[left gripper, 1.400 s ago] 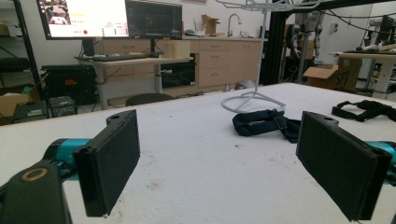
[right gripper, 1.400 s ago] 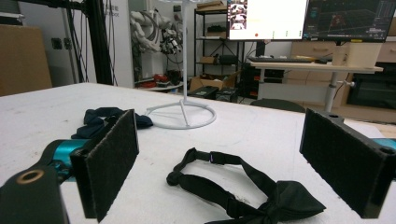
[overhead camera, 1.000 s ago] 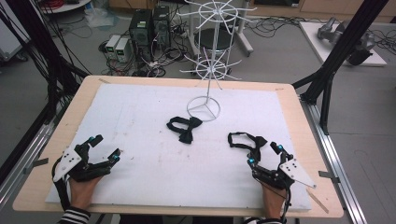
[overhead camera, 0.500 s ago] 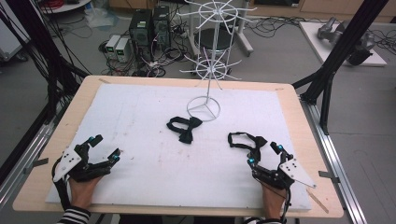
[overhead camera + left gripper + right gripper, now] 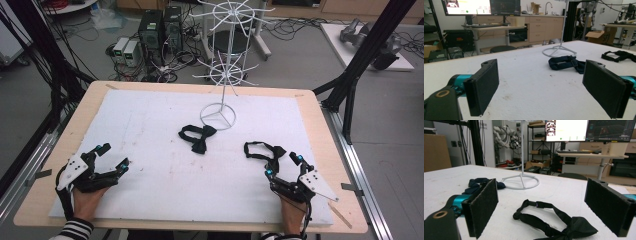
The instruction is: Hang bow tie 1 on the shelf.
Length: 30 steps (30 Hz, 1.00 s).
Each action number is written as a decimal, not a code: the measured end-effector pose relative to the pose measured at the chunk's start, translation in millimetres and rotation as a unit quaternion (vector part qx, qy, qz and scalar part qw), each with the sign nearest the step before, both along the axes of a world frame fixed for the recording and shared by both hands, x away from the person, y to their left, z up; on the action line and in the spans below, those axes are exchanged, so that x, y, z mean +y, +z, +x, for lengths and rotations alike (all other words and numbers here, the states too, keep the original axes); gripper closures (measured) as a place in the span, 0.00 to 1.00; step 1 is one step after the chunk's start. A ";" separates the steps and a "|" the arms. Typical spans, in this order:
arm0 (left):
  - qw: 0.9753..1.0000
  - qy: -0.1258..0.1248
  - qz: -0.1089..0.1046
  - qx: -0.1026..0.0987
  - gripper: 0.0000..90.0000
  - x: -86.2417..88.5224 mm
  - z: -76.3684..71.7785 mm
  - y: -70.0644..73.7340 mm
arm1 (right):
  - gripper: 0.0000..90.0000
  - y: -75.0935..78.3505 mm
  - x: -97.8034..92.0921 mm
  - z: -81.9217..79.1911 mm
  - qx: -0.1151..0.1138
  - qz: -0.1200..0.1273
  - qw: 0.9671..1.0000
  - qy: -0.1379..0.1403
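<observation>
White table pad (image 5: 150, 130), black bow tie (image 5: 554, 222) between open right gripper (image 5: 549, 210) fingers (image 5: 482, 207)

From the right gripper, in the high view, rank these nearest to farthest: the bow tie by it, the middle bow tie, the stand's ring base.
1. Near bow tie: just ahead of the right gripper, at its open jaws.
2. Middle bow tie: farther off, at the table's centre, towards the left gripper's side.
3. Ring base: beyond the middle bow tie, towards the far edge.
</observation>
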<state>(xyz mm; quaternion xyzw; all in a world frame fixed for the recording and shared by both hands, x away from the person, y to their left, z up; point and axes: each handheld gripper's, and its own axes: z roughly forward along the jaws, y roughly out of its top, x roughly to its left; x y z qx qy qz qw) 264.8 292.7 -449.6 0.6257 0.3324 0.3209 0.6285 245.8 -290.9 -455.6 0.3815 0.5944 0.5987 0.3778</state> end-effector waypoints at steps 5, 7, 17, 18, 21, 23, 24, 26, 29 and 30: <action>1.000 -0.005 0.005 0.000 0.16 1.4 3.1 11.1 | 0.12 0.0 0.0 0.0 0.000 0.000 1.000 0.000; 1.000 -0.006 0.008 0.002 0.16 1.3 4.9 17.6 | 0.12 0.0 -0.1 0.0 0.000 -0.001 1.000 0.000; 0.999 -0.009 0.030 0.013 0.16 0.4 19.3 49.1 | 0.12 0.0 0.0 -0.1 0.000 0.000 1.000 0.000; 0.999 -0.011 0.035 0.017 0.16 0.4 21.2 52.2 | 0.12 0.0 0.0 -0.1 0.000 0.000 1.000 0.000; 0.998 -0.020 0.055 0.028 0.16 -0.2 26.5 62.0 | 0.12 -0.1 0.2 -0.5 0.002 0.001 1.000 0.000; 0.997 -0.024 0.062 0.033 0.16 -1.0 29.4 68.6 | 0.12 0.0 0.2 -0.3 0.001 0.001 1.000 0.000; 0.997 -0.026 0.067 0.036 0.16 -1.5 30.7 72.0 | 0.12 -0.1 0.1 -0.3 0.001 0.000 1.000 0.000; 0.996 -0.029 0.073 0.037 0.16 -3.9 33.5 78.5 | 0.12 0.0 0.2 -0.5 0.002 0.001 1.000 0.000; 0.995 -0.037 0.083 0.039 0.16 -8.4 38.4 86.9 | 0.12 0.0 0.2 -0.4 0.001 0.000 1.000 0.000; 0.995 -0.039 0.087 0.042 0.16 -10.6 40.7 89.1 | 0.12 -0.1 0.2 -0.4 0.001 0.000 1.000 -0.001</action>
